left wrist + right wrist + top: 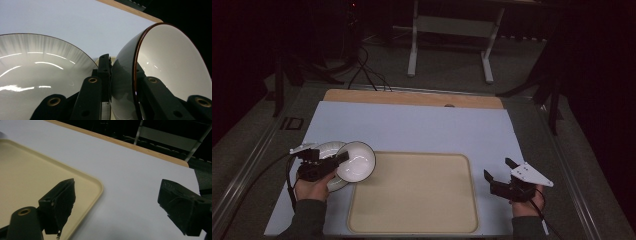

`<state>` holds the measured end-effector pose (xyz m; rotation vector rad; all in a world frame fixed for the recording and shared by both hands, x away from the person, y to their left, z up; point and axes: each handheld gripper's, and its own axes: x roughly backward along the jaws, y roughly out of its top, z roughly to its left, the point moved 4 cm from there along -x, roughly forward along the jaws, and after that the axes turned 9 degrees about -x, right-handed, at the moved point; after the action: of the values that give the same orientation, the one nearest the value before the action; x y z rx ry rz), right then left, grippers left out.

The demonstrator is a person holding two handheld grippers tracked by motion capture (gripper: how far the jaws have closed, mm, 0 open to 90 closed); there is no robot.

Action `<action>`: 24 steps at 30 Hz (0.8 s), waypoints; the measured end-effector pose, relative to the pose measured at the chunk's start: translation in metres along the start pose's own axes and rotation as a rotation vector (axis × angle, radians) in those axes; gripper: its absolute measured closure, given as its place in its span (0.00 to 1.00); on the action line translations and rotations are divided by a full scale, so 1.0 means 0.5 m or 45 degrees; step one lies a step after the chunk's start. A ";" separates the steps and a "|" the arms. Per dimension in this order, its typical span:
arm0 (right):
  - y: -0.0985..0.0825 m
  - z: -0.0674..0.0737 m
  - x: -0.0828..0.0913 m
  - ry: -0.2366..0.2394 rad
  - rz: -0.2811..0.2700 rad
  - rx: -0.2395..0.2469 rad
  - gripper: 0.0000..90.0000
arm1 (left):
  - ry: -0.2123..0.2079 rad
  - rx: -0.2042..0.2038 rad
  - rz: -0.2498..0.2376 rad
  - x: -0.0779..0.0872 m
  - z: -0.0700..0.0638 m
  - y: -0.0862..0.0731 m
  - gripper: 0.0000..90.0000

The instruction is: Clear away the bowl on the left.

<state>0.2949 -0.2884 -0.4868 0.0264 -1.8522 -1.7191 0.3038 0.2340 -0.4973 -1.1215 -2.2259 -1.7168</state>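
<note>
A white bowl [356,161] with a dark rim is tilted on its side at the tray's left edge. My left gripper [343,159] is shut on its rim. In the left gripper view the bowl's wall [172,65] stands between the two black jaws of the left gripper [122,66], one jaw outside and one inside. Under and behind it lies a white plate [326,149], large on the left of the left gripper view [37,72]. My right gripper [497,167] rests open right of the beige tray [412,195], with bare mat between its jaws [117,187].
The beige tray [30,170] lies bare at the front middle of the pale mat [422,125]. A wooden table edge [412,97] runs along the back. Beyond it stand a white desk frame [452,30] and floor cables [367,75].
</note>
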 end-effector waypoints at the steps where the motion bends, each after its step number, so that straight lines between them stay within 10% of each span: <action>1: 0.000 0.000 0.000 0.000 0.000 0.000 0.16 | -0.003 -0.001 -0.002 -0.001 -0.001 0.000 0.87; 24: 0.000 0.000 0.000 0.001 0.001 0.002 0.16 | -0.039 -0.043 0.006 -0.015 -0.031 -0.001 0.87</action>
<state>0.2950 -0.2882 -0.4870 0.0269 -1.8527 -1.7166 0.3037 0.2165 -0.4961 -1.1665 -2.2181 -1.7539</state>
